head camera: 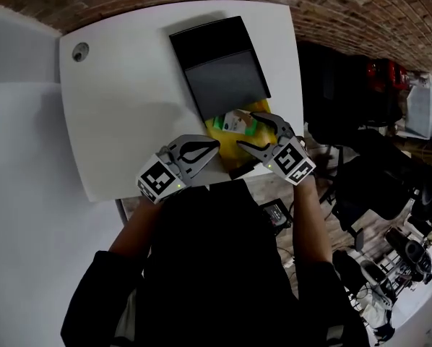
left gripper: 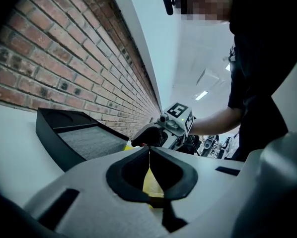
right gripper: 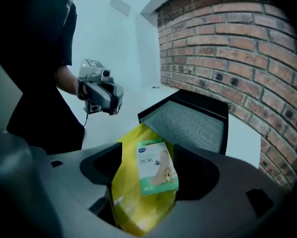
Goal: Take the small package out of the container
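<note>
In the head view the person's dark torso (head camera: 216,266) covers the near edge of the white counter (head camera: 122,121). The lower end of the yellow bag (head camera: 219,134) is lost between the two grippers. In the right gripper view that gripper's own body cuts off the bag's bottom too. The print on the small package (right gripper: 156,167) is too small to read, though a picture of a foot shows on its white and green face. It is not clear whether the package sits partly inside the bag's mouth or only lies on top of it. A small round thing (head camera: 80,51) at the counter's far corner cannot be made out.

The black container (head camera: 219,63) lies open on the counter below the brick wall (right gripper: 228,43), and only a grey pad (head camera: 227,85) shows in it. The yellow bag lies at the container's near end, outside it. Whether bag and container touch is unclear.

The right gripper (head camera: 248,130) has its jaws wide apart, with the bag and package between them and neither pad pressing on either. The left gripper (head camera: 214,145) has its jaw tips closed together with nothing visibly pinched. Yellow shows only through the gap behind the tips. From the right gripper view it sits clear of the bag.
</note>
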`<state>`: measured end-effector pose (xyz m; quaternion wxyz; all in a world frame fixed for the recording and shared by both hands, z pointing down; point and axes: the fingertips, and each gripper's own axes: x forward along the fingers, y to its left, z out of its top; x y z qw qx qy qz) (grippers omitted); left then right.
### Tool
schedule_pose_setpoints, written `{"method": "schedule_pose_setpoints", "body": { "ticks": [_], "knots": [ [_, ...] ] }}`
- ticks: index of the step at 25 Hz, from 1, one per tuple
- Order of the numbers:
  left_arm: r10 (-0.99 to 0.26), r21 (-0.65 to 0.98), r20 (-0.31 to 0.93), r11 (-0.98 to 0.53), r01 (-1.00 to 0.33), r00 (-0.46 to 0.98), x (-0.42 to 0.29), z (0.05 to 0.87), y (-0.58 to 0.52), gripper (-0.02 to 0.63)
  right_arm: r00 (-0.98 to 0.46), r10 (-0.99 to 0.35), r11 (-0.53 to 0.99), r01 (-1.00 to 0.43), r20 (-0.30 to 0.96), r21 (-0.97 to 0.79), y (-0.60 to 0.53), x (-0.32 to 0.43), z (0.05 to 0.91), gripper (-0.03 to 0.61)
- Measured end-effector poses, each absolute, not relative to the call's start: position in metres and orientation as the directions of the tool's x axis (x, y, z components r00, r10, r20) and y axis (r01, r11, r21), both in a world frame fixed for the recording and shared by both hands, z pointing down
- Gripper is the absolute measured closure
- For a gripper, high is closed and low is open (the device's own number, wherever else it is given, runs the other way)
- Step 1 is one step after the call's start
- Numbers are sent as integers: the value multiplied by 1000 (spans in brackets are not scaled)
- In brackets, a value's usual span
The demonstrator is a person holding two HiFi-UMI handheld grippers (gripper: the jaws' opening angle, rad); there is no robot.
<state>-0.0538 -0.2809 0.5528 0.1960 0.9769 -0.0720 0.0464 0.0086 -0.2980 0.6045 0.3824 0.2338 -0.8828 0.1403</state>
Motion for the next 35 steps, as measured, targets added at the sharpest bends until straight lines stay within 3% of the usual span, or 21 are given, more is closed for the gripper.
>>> {"method": "schedule_pose_setpoints", "body": {
  "ticks": [15, 35],
  "knots": [
    [-141, 416, 116, -892, -177, 983, -59, 564, -277, 597, -342, -144, 904, -427, 928, -17, -298, 21, 670, 245],
    [-149, 421, 129, -887, -190, 980, -69, 573, -271, 597, -281, -105, 939, -344, 954, 2, -298, 21, 685, 244]
  ]
}}
